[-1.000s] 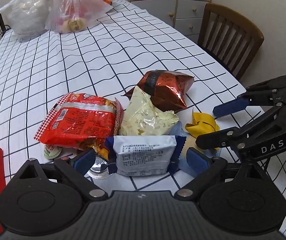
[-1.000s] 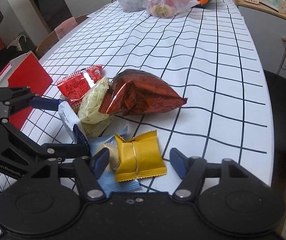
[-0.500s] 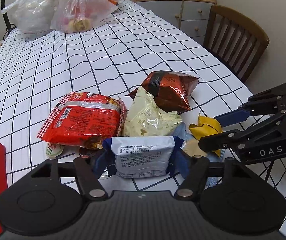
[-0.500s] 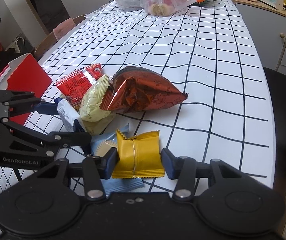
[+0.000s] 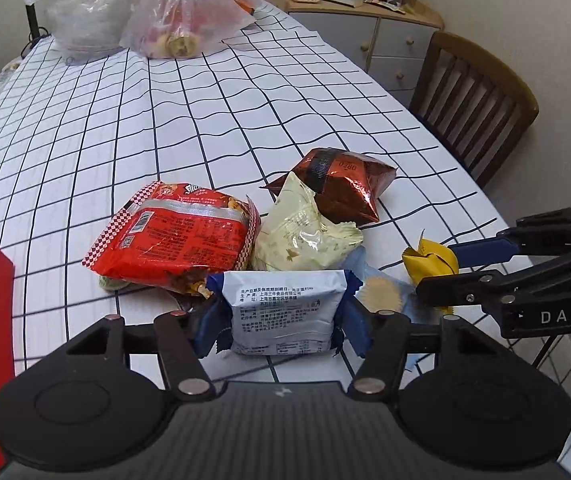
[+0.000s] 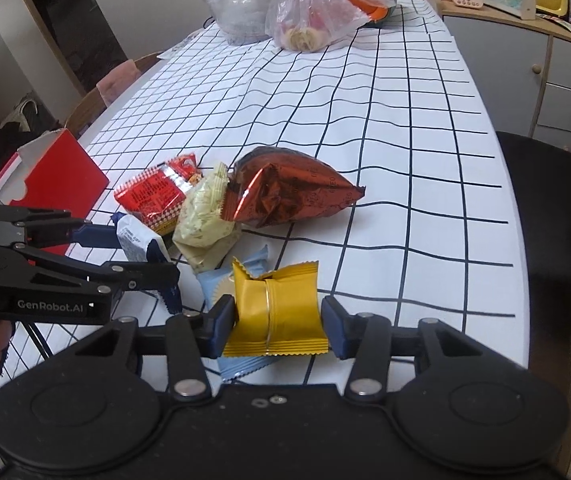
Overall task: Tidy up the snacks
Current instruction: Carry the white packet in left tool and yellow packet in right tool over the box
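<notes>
My left gripper [image 5: 281, 332] has its blue pads pressed on both ends of a white-and-blue packet [image 5: 281, 296], and its jaws are still closing. In the right wrist view my right gripper [image 6: 277, 322] is shut on a yellow packet [image 6: 275, 300], held just above a light blue packet [image 6: 213, 284]. The snack pile on the checked tablecloth holds a red noodle packet [image 5: 177, 236], a cream bag [image 5: 305, 236] and a copper-brown bag [image 5: 341, 184]. The two grippers work side by side, the right gripper [image 5: 441, 272] just right of the left one.
A red box [image 6: 57, 176] stands open at the table's left edge. Two clear plastic bags [image 5: 181, 20] sit at the far end. A wooden chair [image 5: 477, 100] and a drawer cabinet [image 5: 389, 48] stand to the right of the table.
Both grippers went from open to closed: the left on the white-and-blue packet, the right on the yellow packet. The yellow packet has risen slightly off the light blue one.
</notes>
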`<state>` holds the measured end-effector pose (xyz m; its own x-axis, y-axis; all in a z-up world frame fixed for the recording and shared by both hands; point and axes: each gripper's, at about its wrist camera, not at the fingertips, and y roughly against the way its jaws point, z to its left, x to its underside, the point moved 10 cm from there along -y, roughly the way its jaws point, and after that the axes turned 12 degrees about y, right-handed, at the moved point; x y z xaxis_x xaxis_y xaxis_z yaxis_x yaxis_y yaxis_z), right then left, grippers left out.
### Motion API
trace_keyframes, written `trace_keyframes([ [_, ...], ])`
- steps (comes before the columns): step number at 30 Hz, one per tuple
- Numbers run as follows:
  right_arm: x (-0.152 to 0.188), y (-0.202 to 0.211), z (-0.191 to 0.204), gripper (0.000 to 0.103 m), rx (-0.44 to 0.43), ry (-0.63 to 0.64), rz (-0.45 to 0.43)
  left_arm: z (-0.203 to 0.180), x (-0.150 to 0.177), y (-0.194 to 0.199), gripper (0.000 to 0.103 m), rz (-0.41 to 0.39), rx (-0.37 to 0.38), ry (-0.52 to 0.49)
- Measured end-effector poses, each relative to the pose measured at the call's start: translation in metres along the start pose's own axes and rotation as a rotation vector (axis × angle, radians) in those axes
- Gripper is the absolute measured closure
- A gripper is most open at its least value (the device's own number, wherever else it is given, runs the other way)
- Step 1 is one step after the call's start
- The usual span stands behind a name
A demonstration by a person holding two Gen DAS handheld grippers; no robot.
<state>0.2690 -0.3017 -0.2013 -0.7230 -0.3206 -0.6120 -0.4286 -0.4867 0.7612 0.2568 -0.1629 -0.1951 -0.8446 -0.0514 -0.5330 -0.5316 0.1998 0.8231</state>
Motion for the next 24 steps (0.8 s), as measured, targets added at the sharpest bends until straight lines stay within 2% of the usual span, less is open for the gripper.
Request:
trace_keyframes([
  [10,0.008,0.021,0.023,0.057,-0.011,-0.038,-0.031,0.014,0.016,0.028,0.042,0.028,0.088,0.092],
  [19,0.02,0.023,0.05,0.057,-0.033,-0.048,-0.019,0.027,0.046,0.036,0.044,0.091,0.11,0.093],
  [24,0.02,0.029,0.066,0.056,-0.052,-0.053,-0.028,0.028,0.053,0.052,0.044,0.094,0.169,0.095],
])
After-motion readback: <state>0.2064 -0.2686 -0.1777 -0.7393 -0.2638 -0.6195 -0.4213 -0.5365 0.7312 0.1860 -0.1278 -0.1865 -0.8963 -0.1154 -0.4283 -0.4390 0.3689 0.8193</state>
